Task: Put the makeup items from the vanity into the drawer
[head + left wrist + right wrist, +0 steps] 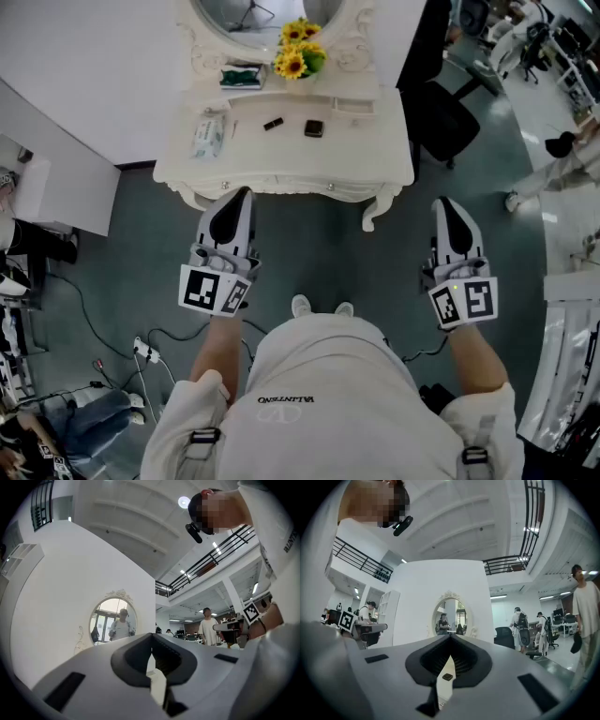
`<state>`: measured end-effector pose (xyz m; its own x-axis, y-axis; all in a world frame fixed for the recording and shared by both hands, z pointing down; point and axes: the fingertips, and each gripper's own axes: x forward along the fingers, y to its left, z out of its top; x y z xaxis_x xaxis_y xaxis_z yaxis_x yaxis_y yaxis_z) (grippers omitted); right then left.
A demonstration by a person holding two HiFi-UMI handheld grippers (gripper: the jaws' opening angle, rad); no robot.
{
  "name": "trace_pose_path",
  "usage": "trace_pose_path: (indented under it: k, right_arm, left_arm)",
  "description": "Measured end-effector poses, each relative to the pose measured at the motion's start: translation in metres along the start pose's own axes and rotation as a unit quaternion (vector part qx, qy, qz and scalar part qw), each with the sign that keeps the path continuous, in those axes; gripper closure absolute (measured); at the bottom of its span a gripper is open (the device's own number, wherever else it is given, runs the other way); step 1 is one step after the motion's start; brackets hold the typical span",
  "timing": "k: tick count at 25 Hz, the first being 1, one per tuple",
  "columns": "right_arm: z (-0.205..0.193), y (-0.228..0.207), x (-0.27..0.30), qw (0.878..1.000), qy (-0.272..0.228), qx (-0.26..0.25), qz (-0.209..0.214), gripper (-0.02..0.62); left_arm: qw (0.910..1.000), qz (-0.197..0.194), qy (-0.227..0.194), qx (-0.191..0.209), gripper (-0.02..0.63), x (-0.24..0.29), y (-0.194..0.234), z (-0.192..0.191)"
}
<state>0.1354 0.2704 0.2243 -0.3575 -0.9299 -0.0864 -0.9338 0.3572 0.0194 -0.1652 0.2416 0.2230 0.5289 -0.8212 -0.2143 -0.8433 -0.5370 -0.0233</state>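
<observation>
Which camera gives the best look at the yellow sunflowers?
The head view: it looks straight down on the sunflowers at the back of the vanity. Both gripper views show the mirror, but I can't make out the flowers in either.

Front approach: open floor (319, 248) lies before the bench (281, 169), between the left tongs (240, 199) and the right tongs (450, 206).
Bench middle: bare top around the black compact (314, 128) and the dark stick (273, 123).
Bench left: a packet (208, 134) takes up room.
Bench rear: sunflowers (298, 52), green box (242, 75) and mirror (234, 19) crowd it.
Right flank: black chair (441, 117) near the bench.
</observation>
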Motion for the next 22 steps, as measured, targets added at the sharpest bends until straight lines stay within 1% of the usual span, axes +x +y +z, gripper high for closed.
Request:
trace_pose_path:
  k: [6, 16, 22]
  right_arm:
    - [-0.007, 0.02, 0.015, 1.0, 0.012, 0.012, 0.017, 0.586]
    - [-0.014, 0.052, 0.037, 1.0, 0.023, -0.003, 0.014, 0.586]
    - [-0.017, 0.065, 0.046, 0.999, 0.027, -0.012, 0.021, 0.586]
  left_arm:
    - [1.0, -0.002, -0.001, -0.007, 0.614, 0.001, 0.013, -0.002]
    - [0.9992, -0.024, -0.002, -0.033, 0.614, -0.008, 0.034, -0.017]
    - [0.9986, -0.028, 0.001, -0.045, 0.614, -0.006, 0.035, -0.028]
